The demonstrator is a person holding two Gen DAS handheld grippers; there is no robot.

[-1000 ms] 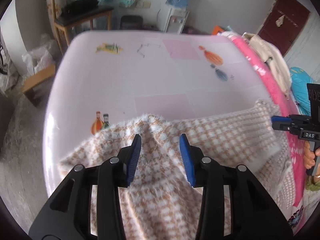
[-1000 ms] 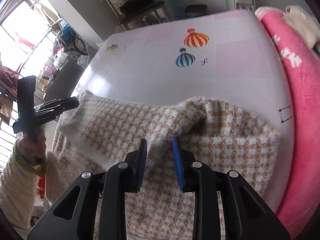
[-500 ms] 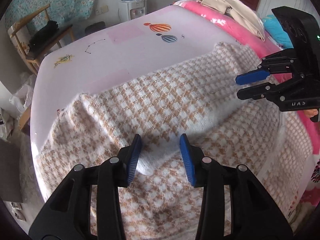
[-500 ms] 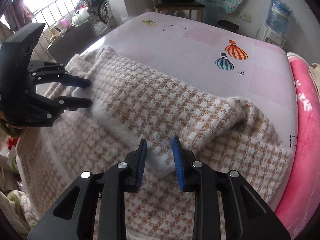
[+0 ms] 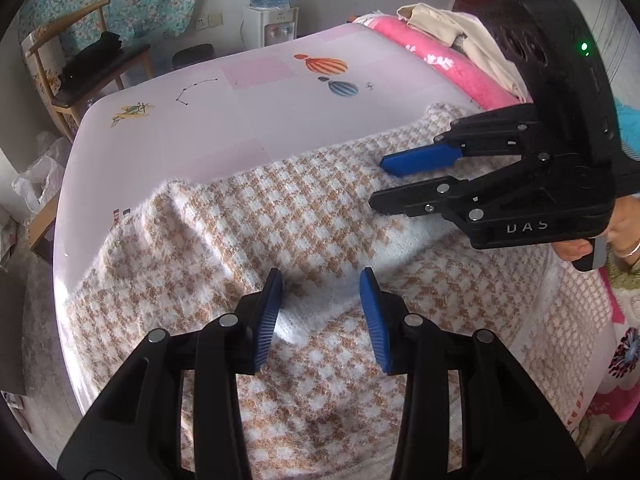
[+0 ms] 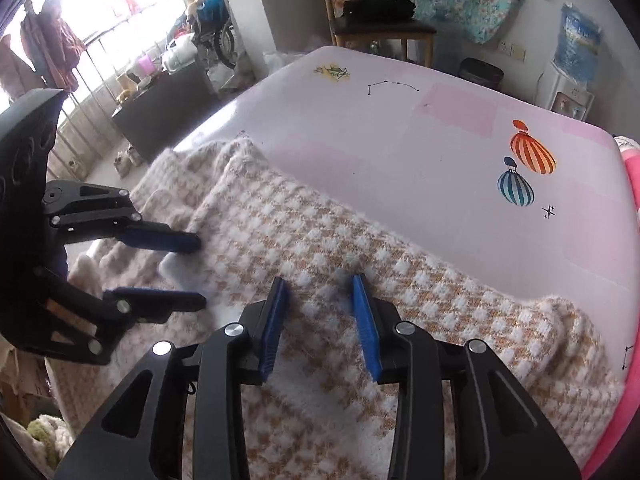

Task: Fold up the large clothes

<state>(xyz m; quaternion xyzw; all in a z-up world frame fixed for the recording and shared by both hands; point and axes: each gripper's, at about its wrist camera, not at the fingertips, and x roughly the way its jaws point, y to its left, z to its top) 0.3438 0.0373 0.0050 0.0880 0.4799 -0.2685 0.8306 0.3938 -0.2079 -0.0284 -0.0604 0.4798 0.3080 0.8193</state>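
A fuzzy tan-and-white checked knit garment lies spread over the near part of a bed with a pale pink sheet. My left gripper points down at it, shut on a white turned-over fold of the knit. My right gripper hovers just to its right, low over the cloth. Its jaws are opening. The knit lies flat under them and the pads do not press on it. A person's hand holds its handle.
A pink blanket with a beige cloth on it runs along the bed's right side. Beyond the bed stand a wooden chair and a water dispenser. A window railing and clutter lie to the left.
Both grippers swung toward each other and brought the lifted fold down onto the garment. The right jaws widened off the cloth. The left jaws kept their gap.
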